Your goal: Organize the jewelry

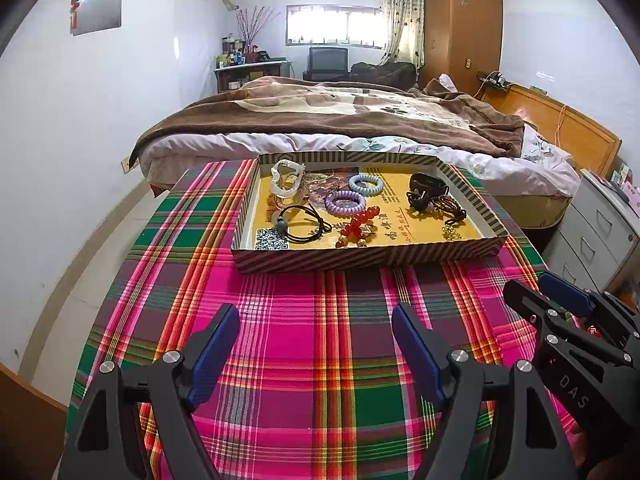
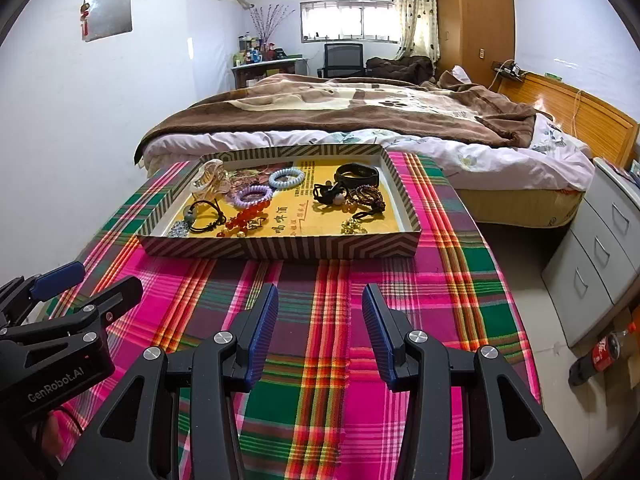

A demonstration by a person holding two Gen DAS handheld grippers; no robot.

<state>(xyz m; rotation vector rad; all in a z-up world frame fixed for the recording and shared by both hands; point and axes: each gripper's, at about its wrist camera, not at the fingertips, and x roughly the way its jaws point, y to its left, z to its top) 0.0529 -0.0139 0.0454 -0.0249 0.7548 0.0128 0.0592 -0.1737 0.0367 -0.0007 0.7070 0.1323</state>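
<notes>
On the plaid tablecloth (image 1: 320, 360), toward its far edge: striped cardboard tray (image 1: 360, 258), holding every jewelry piece in view.

Contents:
- Far left: clear claw clip (image 1: 286, 180).
- Centre: blue coil hair tie (image 1: 366, 185), purple coil hair tie (image 1: 345, 203) just beside it.
- Near left: black cord tie with bead (image 1: 300, 222).
- Near centre: red bead bracelet (image 1: 360, 224), touching the cord tie.
- Right: black band (image 1: 426, 184), brown bead string (image 1: 446, 208) tangled with a black cord, gold charm (image 1: 452, 234) nearest.

Tool state:
- Left gripper (image 1: 316, 316): released, jaws wide apart, empty, above bare cloth near of the tray.
- Right gripper (image 2: 320, 294): released, narrower gap, empty, alongside to the right.

Stage: not settled by this scene. Fits pieces gathered into the tray and finished, equally pieces lying mixed and awaiting sorting within it.

Handling notes, in judgement:
- Keep both tools above the near tray wall when crossing it; likely light cardboard, easily pushed.
- For any grasp, come down from above on a single strand or loop, well apart from neighbours.
- Expect the right-hand tangle to drag adjoining pieces; steady with the other tool.
- Close slowly on beads; likely to roll.
</notes>
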